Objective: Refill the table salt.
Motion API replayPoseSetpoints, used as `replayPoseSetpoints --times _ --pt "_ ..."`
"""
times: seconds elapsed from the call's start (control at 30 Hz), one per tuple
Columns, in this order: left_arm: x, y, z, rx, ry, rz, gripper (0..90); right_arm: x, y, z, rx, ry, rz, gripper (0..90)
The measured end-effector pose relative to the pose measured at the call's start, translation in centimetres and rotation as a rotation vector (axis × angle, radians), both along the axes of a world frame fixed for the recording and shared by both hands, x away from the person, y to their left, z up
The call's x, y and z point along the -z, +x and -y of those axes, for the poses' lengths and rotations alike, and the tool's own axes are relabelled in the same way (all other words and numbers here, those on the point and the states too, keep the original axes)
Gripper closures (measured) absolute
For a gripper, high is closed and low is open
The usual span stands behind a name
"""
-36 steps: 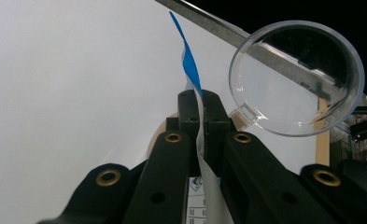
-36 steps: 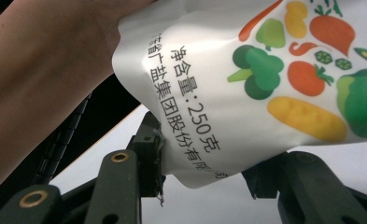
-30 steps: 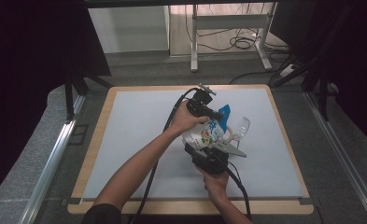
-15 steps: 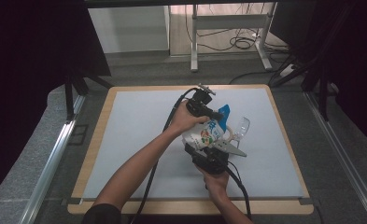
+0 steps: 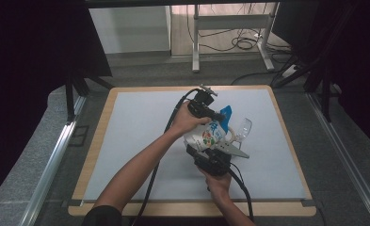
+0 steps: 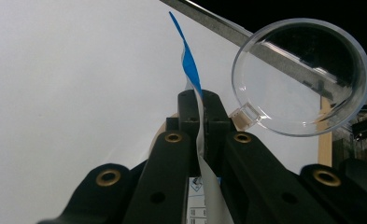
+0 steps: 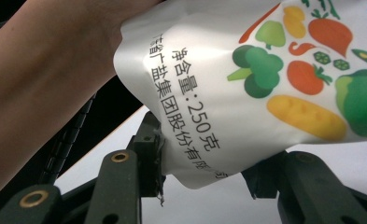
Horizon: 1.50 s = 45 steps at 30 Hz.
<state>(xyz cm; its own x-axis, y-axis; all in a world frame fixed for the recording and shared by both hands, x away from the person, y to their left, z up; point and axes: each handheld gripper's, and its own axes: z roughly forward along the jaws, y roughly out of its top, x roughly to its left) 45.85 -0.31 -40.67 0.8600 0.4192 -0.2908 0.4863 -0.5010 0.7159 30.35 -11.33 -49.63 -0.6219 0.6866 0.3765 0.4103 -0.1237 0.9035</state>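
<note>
A white pouch (image 5: 206,136) printed with vegetables and topped in blue hangs tilted over the middle of the table between my two grippers. My left gripper (image 5: 219,115) is shut on its thin upper edge (image 6: 188,65), the jaws (image 6: 201,95) pressed flat together on it. From below, my right gripper (image 5: 202,151) takes the pouch's bulging bottom (image 7: 265,93) between its widely spaced jaws (image 7: 209,168), the left jaw touching a corner. A clear plastic cup (image 5: 243,128) lies just right of the pouch's top, its round mouth (image 6: 302,77) facing the left gripper view.
The pale mat (image 5: 135,127) sits on a wood-edged table (image 5: 95,141), with bare surface to the left and right of the hands. Metal rails (image 5: 55,155) flank the table. Desk legs and cables (image 5: 241,42) stand on the floor beyond.
</note>
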Motion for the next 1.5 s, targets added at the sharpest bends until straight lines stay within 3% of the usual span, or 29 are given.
replayPoseSetpoints --times 0.8,1.5 --pt "0.01 0.23 0.49 0.015 0.027 -0.004 89.6 0.18 -0.08 -0.20 0.035 0.018 0.000 56.6" --pt "0.07 0.28 0.50 0.016 0.022 -0.010 89.6 0.13 -0.11 -0.27 0.044 0.013 -0.001 56.5"
